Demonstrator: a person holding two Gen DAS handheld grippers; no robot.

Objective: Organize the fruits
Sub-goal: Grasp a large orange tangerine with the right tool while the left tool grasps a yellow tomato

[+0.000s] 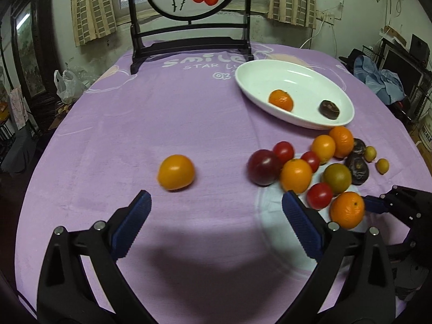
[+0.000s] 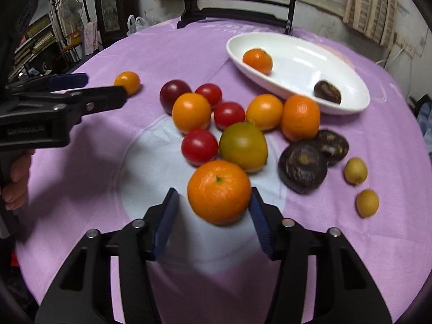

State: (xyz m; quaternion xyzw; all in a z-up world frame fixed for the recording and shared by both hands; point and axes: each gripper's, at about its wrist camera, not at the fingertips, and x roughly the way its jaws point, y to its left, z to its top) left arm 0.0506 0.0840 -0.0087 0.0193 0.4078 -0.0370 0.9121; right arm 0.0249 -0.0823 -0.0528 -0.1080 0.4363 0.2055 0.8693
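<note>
The right gripper (image 2: 214, 199) has its fingers narrow around a mandarin (image 2: 219, 191); the right one touches it, the left one stands just beside it. The left gripper (image 1: 214, 202) has its fingers wide, with nothing between them, near a lone yellow tomato (image 1: 176, 172). A heap of tomatoes (image 2: 199, 147) and dark fruits (image 2: 302, 167) crowds just behind the mandarin. Far right lies a white dish (image 2: 351, 81) with two fruits in it. A purple cloth (image 1: 189, 108) covers the worktop; a framed screen (image 1: 189, 27) stands at the far edge, before curtains.

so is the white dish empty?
No. The white dish holds one mandarin and one dark brown fruit.
</note>
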